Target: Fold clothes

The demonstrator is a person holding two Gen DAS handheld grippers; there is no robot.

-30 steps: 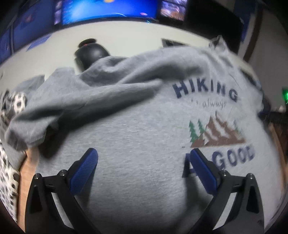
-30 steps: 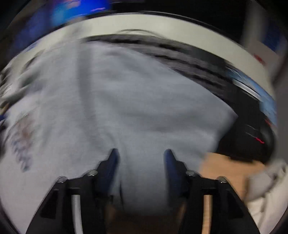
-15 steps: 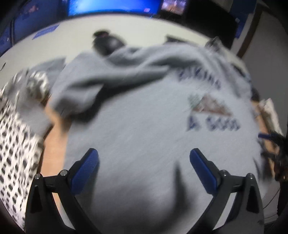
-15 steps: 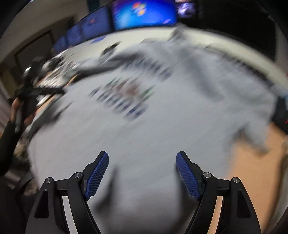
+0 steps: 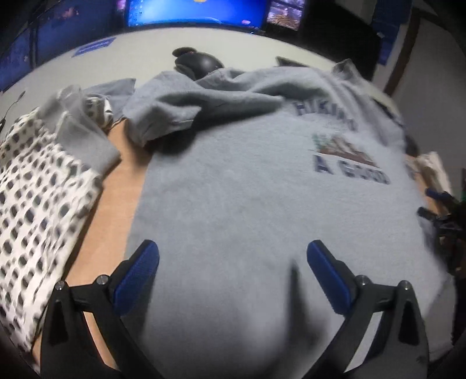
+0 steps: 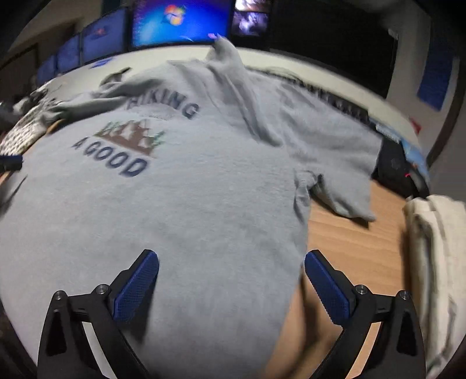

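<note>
A grey sweatshirt (image 5: 247,189) with a "HIKING / A GOOD" mountain print (image 6: 128,137) lies spread front-up on a wooden table (image 6: 352,242). One sleeve (image 5: 186,108) is folded across its chest on the left; the other sleeve (image 6: 335,163) lies bent on the right. My left gripper (image 5: 233,265) hovers wide open over the lower left part of the shirt, with nothing between its blue pads. My right gripper (image 6: 231,268) hangs over the shirt's lower right edge, its jaws opening wide and gripping nothing.
A white cloth with dark spots (image 5: 38,198) and a grey garment (image 5: 81,131) lie to the left. Folded cream fabric (image 6: 431,247) sits at the right. A dark rounded object (image 5: 201,62) and lit monitors (image 6: 180,23) stand behind. Another black object (image 6: 399,172) is at the right.
Both grippers moved back toward the sweatshirt's lower edge. The right gripper let go of the grey fabric, opened wide and swung left so the print came into view.
</note>
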